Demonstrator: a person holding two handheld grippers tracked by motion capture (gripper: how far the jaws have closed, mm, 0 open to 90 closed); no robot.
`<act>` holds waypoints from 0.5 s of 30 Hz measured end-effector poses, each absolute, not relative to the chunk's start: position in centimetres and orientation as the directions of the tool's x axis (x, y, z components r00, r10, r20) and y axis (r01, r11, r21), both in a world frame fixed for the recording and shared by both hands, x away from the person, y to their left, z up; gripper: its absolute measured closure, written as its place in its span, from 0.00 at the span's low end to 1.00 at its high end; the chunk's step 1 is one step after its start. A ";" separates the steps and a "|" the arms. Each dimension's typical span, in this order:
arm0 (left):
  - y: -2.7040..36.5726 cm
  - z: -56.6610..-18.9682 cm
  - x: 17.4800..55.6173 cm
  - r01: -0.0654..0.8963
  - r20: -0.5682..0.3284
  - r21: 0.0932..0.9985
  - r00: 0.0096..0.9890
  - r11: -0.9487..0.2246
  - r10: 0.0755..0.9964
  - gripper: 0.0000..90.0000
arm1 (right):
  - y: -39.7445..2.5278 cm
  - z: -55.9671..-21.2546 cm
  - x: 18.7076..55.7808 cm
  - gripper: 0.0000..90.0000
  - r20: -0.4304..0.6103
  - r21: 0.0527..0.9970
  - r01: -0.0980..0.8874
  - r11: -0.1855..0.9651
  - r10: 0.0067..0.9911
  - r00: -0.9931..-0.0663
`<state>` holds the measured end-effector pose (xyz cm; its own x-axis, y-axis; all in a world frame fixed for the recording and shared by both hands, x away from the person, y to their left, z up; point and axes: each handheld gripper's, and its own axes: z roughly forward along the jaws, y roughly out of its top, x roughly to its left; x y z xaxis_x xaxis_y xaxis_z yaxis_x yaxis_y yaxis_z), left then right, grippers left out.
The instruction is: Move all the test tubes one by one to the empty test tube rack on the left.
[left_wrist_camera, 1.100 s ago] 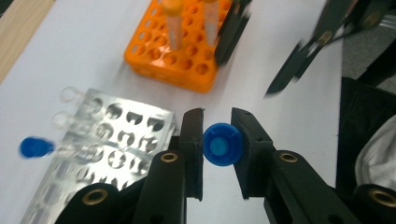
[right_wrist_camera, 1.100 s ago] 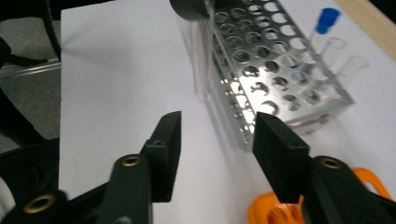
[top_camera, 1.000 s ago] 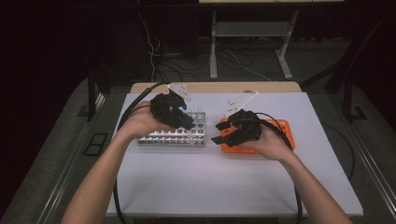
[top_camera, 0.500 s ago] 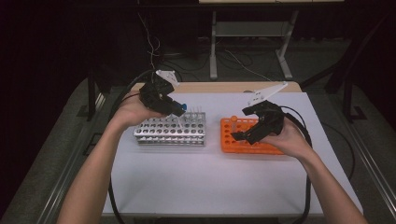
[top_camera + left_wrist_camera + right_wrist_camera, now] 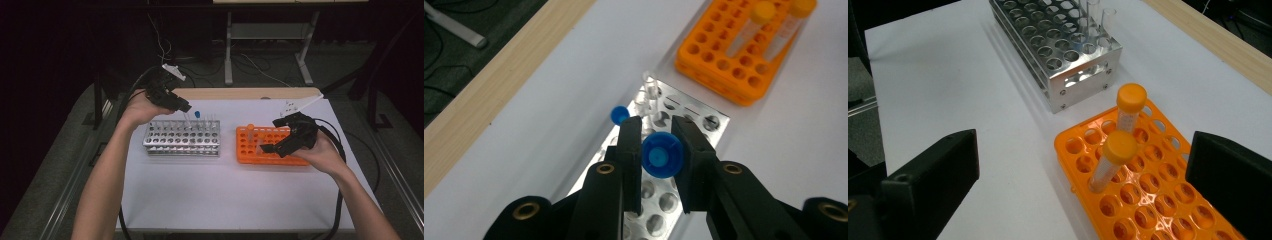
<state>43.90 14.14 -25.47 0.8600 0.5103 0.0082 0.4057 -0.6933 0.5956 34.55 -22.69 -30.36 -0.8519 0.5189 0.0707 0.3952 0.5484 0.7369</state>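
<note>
A blue-capped tube is clamped between the jaws of the left gripper, which is held above the far left end of the metal rack. Another blue-capped tube and some clear tubes are seen standing in that rack. The right gripper is held with its jaws spread wide and empty over the orange rack, where two orange-capped tubes are seated. Both racks are set side by side on the white table.

Overhead plus two close gripper-mounted views
</note>
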 end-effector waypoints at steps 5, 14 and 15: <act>14.3 -26.0 45.2 0.438 -0.006 0.605 0.837 -0.665 0.546 0.82 | -23.1 -30.8 34.6 0.00 0.079 0.735 0.406 0.543 0.526 -0.847; 14.4 -27.2 46.9 0.485 -0.026 0.601 0.806 -0.635 0.591 0.82 | -23.8 -31.3 34.5 0.00 0.089 0.739 0.415 0.531 0.534 -0.841; 14.4 -27.3 47.0 0.486 -0.024 0.598 0.805 -0.637 0.592 0.82 | -23.8 -31.4 34.5 0.00 0.089 0.737 0.416 0.533 0.534 -0.841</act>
<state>47.00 14.38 -27.30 0.8055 0.5921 -0.0243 0.4865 -0.6373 0.5977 34.45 -23.85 -31.36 -0.8410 0.5338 0.0886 0.4157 0.5326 0.7373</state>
